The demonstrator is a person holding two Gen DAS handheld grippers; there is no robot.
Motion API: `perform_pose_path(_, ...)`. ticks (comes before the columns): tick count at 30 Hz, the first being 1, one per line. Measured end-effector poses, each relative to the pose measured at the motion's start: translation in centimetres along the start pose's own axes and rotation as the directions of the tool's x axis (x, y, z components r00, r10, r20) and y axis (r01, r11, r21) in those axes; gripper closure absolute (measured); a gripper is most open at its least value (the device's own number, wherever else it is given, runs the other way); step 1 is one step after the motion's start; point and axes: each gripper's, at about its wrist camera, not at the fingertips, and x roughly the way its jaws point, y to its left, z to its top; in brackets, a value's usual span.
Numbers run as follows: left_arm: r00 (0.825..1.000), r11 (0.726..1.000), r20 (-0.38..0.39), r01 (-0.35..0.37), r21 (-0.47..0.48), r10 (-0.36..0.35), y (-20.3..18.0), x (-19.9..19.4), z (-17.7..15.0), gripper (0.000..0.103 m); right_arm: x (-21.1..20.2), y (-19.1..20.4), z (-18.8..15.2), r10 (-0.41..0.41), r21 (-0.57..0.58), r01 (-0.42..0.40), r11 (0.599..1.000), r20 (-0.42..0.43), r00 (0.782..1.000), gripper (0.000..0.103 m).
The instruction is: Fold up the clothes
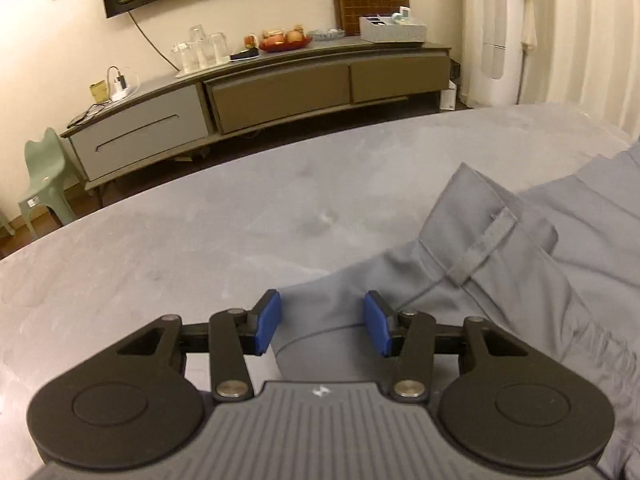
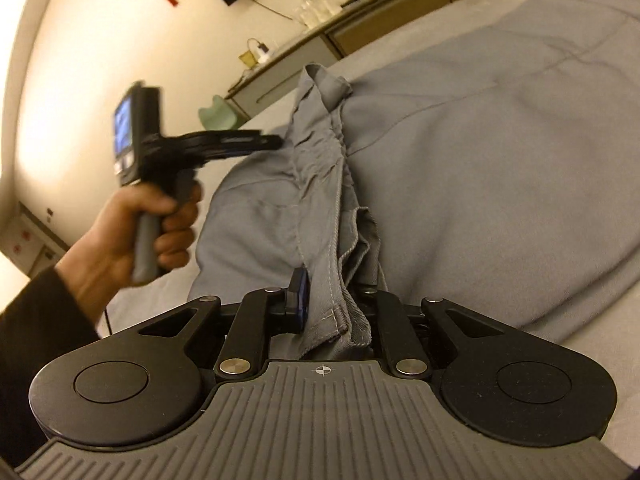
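Right tongs [image 2: 338, 304]: your nearest tool, clamped on a bunched edge of the grey trousers [image 2: 460, 160]; cloth hides the right pad.
Left tongs [image 1: 322, 328]: blue pads spread apart, trouser cloth lying between them, neither pad pressing it.
Trousers: spread on the grey table [image 1: 200, 232], belt loop [image 1: 486, 244] just beyond your left tongs.
Left hand [image 2: 132, 232]: gripping the other tool's handle, beside the cloth.
Writing: none legible; the green stool [image 1: 42, 176] carries a sticker too small to read.
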Motion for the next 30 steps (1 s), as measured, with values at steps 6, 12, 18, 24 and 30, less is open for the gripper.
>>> perform_pose_path(6,0.982,0.992,0.167,0.106,-0.073,-0.093,-1.0,-8.4,-0.8,0.065,-1.9,1.4,1.5,-0.037,-0.048,0.040,0.998,0.054,0.998,0.039)
perform_pose_path(12,0.971,0.975,0.110,0.219,-0.041,-0.214,-4.1,-10.6,-5.6,0.063,-3.7,5.4,0.7,-0.019,-0.366,0.079,0.927,0.164,0.986,0.097)
perform_pose_path(18,0.993,0.991,0.030,0.117,-0.058,-0.115,-5.0,-8.9,-6.9,0.067,-0.2,4.2,-1.5,-0.173,-0.408,0.182,0.895,0.060,0.983,0.103)
perform_pose_path(24,0.978,0.979,0.111,0.185,-0.091,-0.174,-4.7,-15.7,-9.1,0.065,-2.9,3.8,-1.1,-0.130,-0.404,0.145,0.903,0.065,0.989,0.088)
perform_pose_path(30,0.984,0.975,0.108,0.156,-0.156,-0.140,-4.8,-16.6,-11.8,0.058,-2.5,4.5,-2.2,-0.168,-0.450,0.170,0.876,0.046,0.985,0.092)
